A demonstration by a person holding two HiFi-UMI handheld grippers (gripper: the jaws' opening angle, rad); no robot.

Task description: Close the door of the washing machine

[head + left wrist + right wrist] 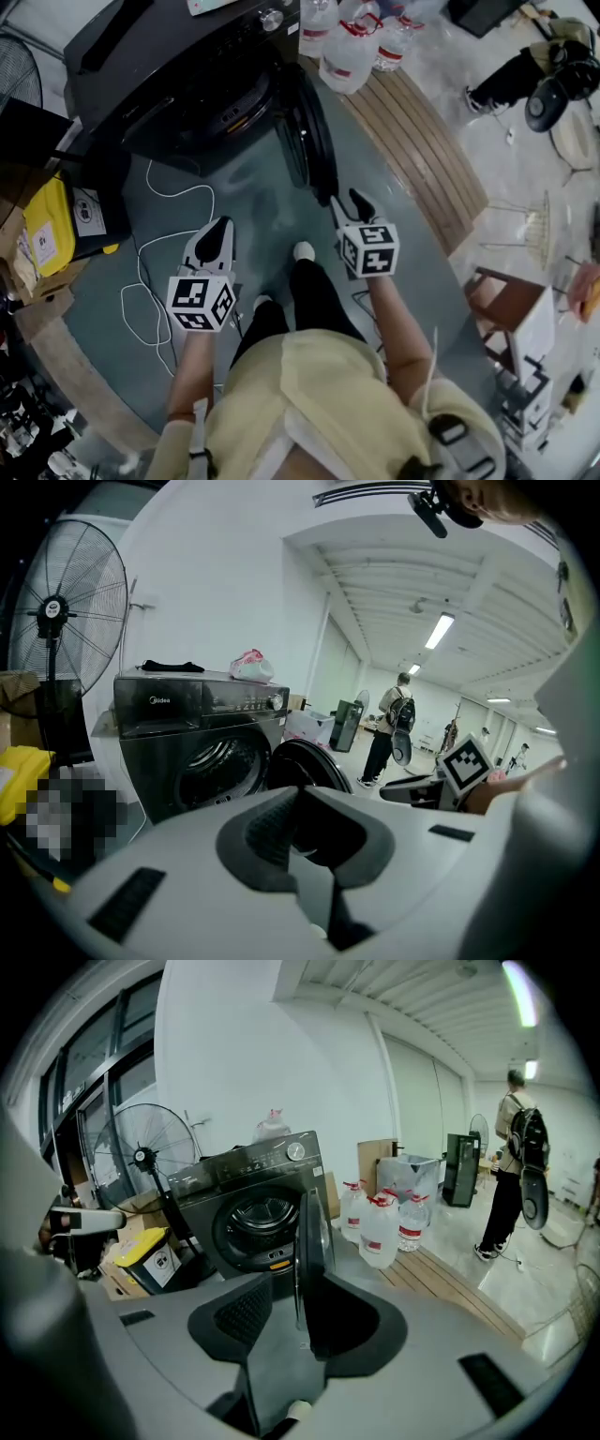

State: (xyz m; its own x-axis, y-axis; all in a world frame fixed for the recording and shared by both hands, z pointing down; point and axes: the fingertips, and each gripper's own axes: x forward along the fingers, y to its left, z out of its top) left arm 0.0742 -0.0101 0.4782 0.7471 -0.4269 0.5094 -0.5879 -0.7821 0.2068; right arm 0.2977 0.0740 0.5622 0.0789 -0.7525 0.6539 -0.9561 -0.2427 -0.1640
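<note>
The dark front-loading washing machine (pixel 187 75) stands at the top of the head view. Its round door (pixel 309 141) is swung wide open and seen edge-on, hinged on the machine's right side. My right gripper (pixel 347 202) hangs open just short of the door's lower edge, not touching it. In the right gripper view the door (pixel 309 1241) shows through the empty gap of the right gripper (pixel 300 1297). My left gripper (pixel 214 242) is open and empty, farther back and to the left. The left gripper view shows the left gripper (pixel 305 803), the machine (pixel 202 733) and the drum opening.
Large water bottles (pixel 352 47) stand right of the machine on a wooden platform (pixel 422 141). A yellow box (pixel 47 225) and a pedestal fan (pixel 61 621) are to the left. A white cable (pixel 141 281) loops on the floor. A person (pixel 511 1166) stands far off.
</note>
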